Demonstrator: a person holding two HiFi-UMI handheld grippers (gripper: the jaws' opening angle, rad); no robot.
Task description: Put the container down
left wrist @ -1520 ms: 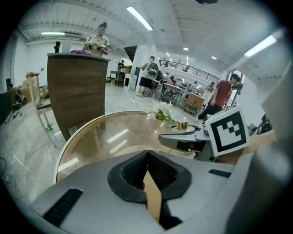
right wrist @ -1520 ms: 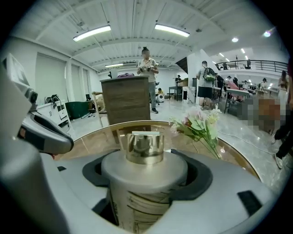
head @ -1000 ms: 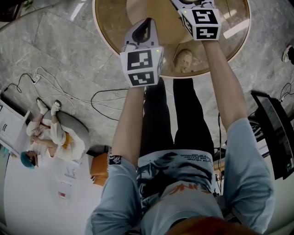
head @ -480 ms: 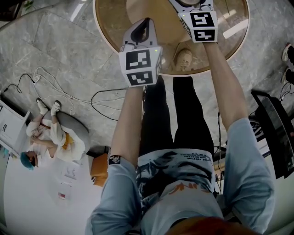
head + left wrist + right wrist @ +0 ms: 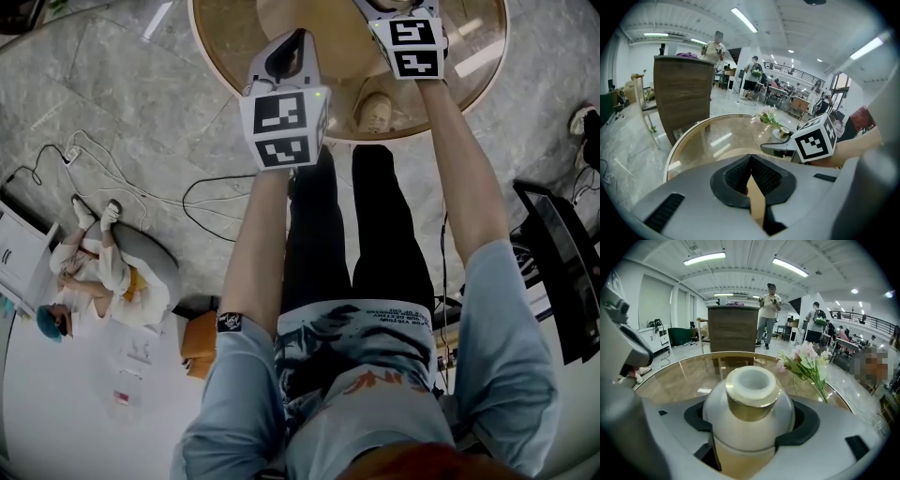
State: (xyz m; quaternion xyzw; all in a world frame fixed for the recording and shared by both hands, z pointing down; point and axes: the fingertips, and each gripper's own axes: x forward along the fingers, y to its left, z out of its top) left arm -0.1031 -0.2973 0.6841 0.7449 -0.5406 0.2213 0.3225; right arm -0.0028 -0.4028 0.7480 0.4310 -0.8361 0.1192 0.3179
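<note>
Off the left edge of the round glass surface (image 5: 217, 47), down on the grey stone floor (image 5: 122, 103), a person (image 5: 98, 277) sits with white cables (image 5: 112, 183) looping nearby. Over the near-left edge of the surface I hold my left gripper (image 5: 750, 161). Its jaws are pressed together at the tips, dark pads meeting, with nothing between them. Beyond it, a tall wooden cabinet (image 5: 683, 91) stands on the floor past the far-left edge. Through the glass by the near edge, a tan shoe (image 5: 375, 112) shows between my two arms.

To the right, my right gripper (image 5: 751, 422) reaches further in over the surface, and its jaws are clamped on the container (image 5: 749, 397). It is a small white vase with a rounded body, a gold collar and an open white mouth. It sits upright, with the pads gripping its belly from both sides. Its base is hidden by the gripper, so I cannot tell whether it touches the glass. Past the container and to its right, a bunch of pink and white flowers (image 5: 806, 359) on green stems rests on the surface toward the far-right edge, apart from the vase.
</note>
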